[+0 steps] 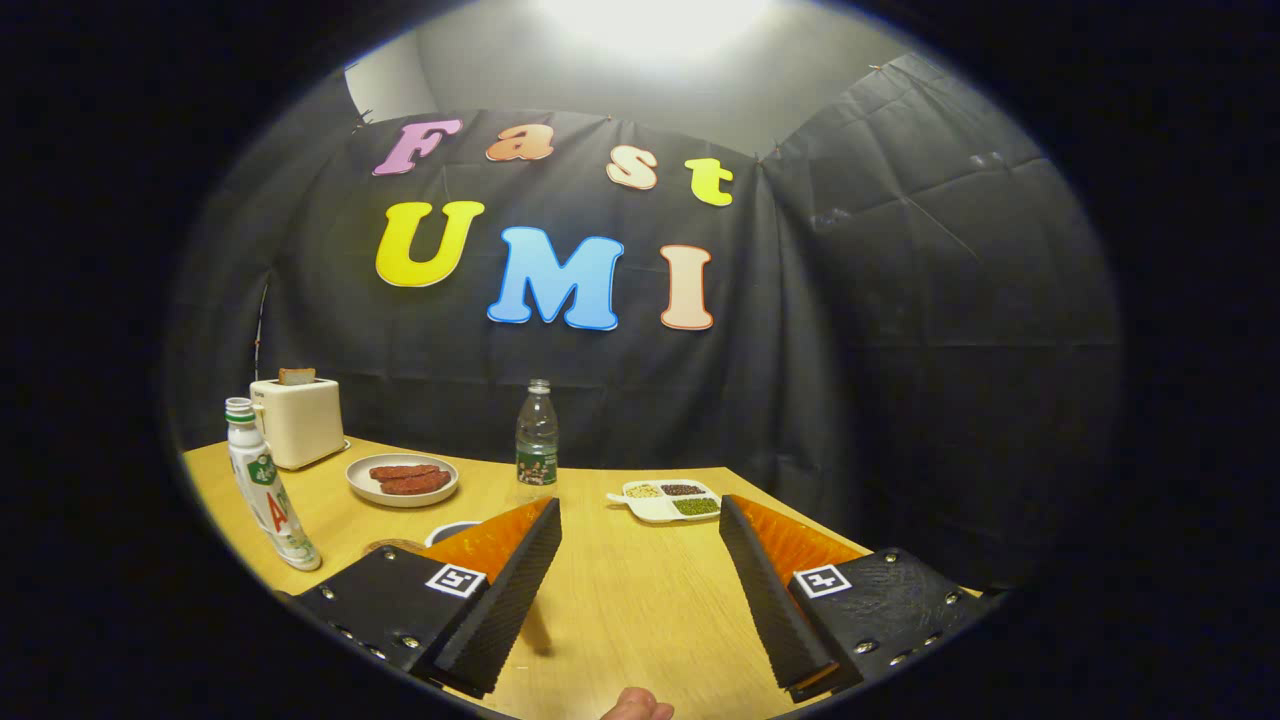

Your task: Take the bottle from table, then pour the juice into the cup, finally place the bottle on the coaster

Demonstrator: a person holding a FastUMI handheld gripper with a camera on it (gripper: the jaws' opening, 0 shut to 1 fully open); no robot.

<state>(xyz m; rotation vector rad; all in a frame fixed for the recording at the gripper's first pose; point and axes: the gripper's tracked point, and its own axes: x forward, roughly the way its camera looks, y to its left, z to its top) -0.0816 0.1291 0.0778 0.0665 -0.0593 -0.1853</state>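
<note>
The gripper (640,590) hangs low over the wooden table (640,610) with its 2 fingers spread wide and nothing between them.

There are 2 bottles. A clear bottle (537,436) stands upright straight ahead, well beyond the fingertips and slightly toward the left finger. A white bottle (268,485) stands far off to the left of the left finger, nearer than the clear one; it looks tilted, possibly from lens bending. Which holds the juice I cannot tell; the white one seems likelier.

The cup (452,530) peeks out just beyond the left finger, with the coaster (392,547) beside it, both mostly hidden.

Either bottle's long axis runs vertical, so a level sideways approach suits the jaws.
</note>
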